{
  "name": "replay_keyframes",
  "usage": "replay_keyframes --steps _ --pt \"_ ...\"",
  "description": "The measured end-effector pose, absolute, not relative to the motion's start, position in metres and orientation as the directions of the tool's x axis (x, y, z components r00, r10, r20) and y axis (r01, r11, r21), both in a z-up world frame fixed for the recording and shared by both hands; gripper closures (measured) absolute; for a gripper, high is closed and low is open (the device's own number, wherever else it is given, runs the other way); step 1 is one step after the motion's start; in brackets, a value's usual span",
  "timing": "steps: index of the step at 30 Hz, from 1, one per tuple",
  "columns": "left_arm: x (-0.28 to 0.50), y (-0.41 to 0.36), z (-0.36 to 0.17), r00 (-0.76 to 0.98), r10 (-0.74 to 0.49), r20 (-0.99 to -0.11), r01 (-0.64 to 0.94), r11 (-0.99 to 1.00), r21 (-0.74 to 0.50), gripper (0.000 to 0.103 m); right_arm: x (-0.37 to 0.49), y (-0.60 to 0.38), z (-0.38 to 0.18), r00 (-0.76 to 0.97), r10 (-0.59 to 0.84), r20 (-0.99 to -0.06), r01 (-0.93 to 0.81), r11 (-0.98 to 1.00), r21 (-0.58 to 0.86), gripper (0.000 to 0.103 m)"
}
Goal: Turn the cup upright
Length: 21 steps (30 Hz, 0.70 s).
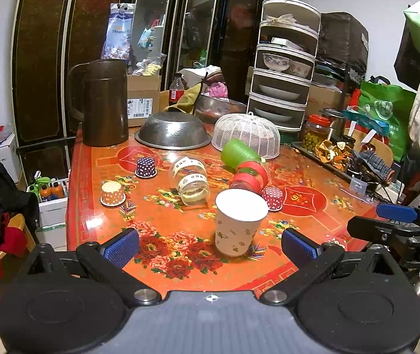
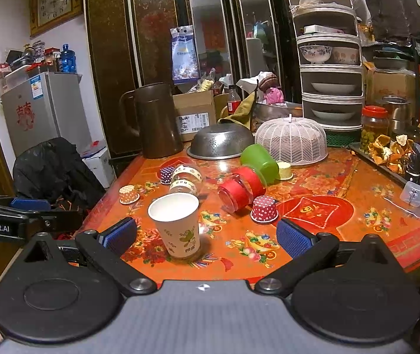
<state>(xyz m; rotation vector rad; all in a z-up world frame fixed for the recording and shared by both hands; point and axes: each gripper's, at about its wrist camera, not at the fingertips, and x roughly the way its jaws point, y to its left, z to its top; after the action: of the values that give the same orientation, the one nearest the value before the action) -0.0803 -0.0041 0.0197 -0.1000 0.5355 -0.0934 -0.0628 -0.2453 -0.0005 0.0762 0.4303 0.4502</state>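
Observation:
A white paper cup (image 1: 238, 221) with a flower print stands upright, mouth up, near the table's front edge; it also shows in the right wrist view (image 2: 177, 228). My left gripper (image 1: 210, 246) is open and empty, just in front of the cup, which sits slightly right of its middle. My right gripper (image 2: 207, 237) is open and empty, with the cup just ahead, closer to its left finger (image 2: 119, 236). A clear glass jar (image 1: 190, 180), a red-banded glass (image 1: 249, 178) and a green cup (image 1: 238, 153) lie on their sides behind it.
Small dotted cupcake liners (image 1: 112, 193) (image 1: 272, 197) (image 1: 145, 167) stand upside down on the red floral table (image 1: 180, 265). A brown jug (image 1: 103, 103), a steel colander (image 1: 173, 131) and a white mesh food cover (image 1: 246, 134) stand at the back. A tray of clutter (image 1: 342, 159) lines the right edge.

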Motion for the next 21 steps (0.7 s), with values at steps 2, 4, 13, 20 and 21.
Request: replay_keyframes --steps 2,4,13,20,21 --pt "-0.0797 -0.0039 0.0199 0.856 -0.116 -0.504 0.062 0.991 -0.121 0.0 -0.0625 -0.2451 -0.0006 0.811 0.437 -0.389 -0.405 0.899 0.166 0.001" --pt "-0.0795 -0.0039 0.0199 0.855 -0.117 -0.505 0.064 0.991 -0.12 0.0 -0.062 -0.2452 -0.0012 0.81 0.438 -0.391 -0.405 0.899 0.169 0.001" --pt "-0.0795 -0.0037 0.0198 0.856 -0.115 -0.505 0.058 0.99 -0.127 0.0 -0.0624 -0.2452 0.0006 0.807 0.447 -0.385 -0.412 0.894 0.175 0.001" --pt "-0.0787 -0.0045 0.019 0.854 -0.115 -0.508 0.059 0.99 -0.125 0.0 -0.0616 -0.2448 -0.0001 0.808 0.447 -0.384 -0.413 0.894 0.172 0.001" --pt "-0.0786 -0.0047 0.0188 0.853 -0.116 -0.508 0.06 0.99 -0.125 0.0 -0.0615 -0.2448 -0.0003 0.807 0.447 -0.385 -0.413 0.894 0.173 0.001"
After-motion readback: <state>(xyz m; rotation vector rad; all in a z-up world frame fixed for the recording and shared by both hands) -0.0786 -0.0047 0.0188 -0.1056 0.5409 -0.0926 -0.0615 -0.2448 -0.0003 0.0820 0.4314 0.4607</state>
